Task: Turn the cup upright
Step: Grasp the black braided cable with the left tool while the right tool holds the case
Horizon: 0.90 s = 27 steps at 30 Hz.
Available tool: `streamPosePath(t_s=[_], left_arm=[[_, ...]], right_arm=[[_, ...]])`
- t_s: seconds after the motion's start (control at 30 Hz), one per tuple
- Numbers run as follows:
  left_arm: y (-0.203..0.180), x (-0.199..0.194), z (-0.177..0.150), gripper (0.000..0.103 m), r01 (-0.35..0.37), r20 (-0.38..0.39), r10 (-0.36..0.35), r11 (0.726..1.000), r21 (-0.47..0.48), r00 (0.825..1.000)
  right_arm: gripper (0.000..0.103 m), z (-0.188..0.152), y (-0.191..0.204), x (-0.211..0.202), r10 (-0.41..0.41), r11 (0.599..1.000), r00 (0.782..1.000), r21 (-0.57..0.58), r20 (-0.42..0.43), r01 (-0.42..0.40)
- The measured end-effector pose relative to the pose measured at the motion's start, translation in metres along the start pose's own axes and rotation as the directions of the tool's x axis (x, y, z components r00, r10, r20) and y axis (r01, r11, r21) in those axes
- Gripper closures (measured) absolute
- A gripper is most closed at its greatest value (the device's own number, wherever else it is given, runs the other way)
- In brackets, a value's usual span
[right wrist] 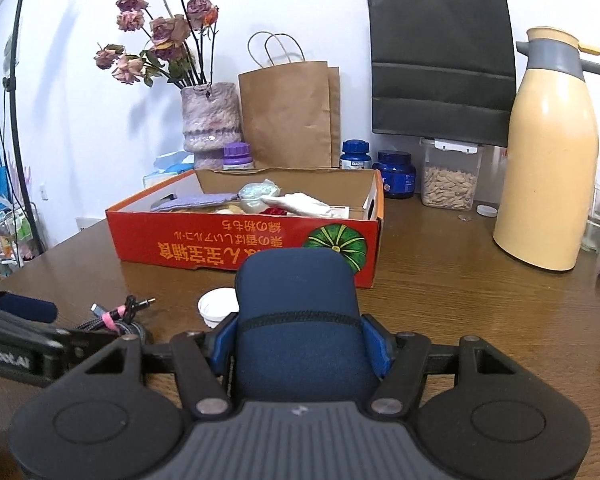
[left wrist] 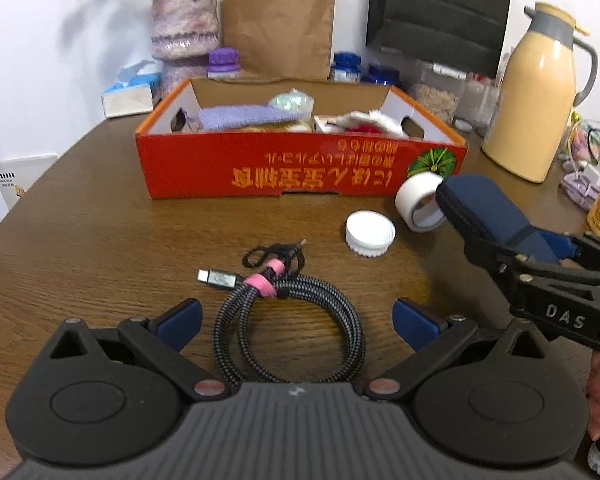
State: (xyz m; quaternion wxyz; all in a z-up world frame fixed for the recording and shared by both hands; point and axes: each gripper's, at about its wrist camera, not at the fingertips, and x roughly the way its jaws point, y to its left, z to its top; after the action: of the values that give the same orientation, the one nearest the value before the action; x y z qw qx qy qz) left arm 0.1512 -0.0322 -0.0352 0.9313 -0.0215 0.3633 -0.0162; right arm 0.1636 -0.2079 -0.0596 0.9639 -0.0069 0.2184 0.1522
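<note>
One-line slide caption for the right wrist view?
Right gripper clamps a navy sleeved cup above the wooden table, facing the red cardboard box.

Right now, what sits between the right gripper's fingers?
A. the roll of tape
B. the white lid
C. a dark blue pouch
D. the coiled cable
C: in the right wrist view the right gripper has its blue fingers pressed against both sides of the dark blue pouch.
</note>
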Motion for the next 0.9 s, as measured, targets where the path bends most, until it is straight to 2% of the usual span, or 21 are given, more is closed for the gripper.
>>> streamPosePath(t_s=[0.2, 0.6, 0.9], left_arm=[[0.0, 0.014, -0.001, 0.0, -0.023, -0.051, 0.023, 1.0, 0.002, 0.998], [-0.001, 0.027, -0.004, 0.0, -0.062, -0.09, 0.064, 0.998, 0.021, 0.994], [-0.002, 0.028, -0.007, 0.0, -0.075, -0.056, 0.076, 0.997, 0.015, 0.996]], right_arm=[[0.04, -0.001, 0.002, -0.001, 0.002, 1.0, 1.0, -0.003, 0.0, -0.002], [0.04, -0.001, 0.001, -0.003, 0.009, 1.0, 1.0, -0.003, 0.001, -0.009], [0.04, 0.0, 0.003, -0.003, 0.009, 1.0, 1.0, -0.005, 0.004, -0.009]])
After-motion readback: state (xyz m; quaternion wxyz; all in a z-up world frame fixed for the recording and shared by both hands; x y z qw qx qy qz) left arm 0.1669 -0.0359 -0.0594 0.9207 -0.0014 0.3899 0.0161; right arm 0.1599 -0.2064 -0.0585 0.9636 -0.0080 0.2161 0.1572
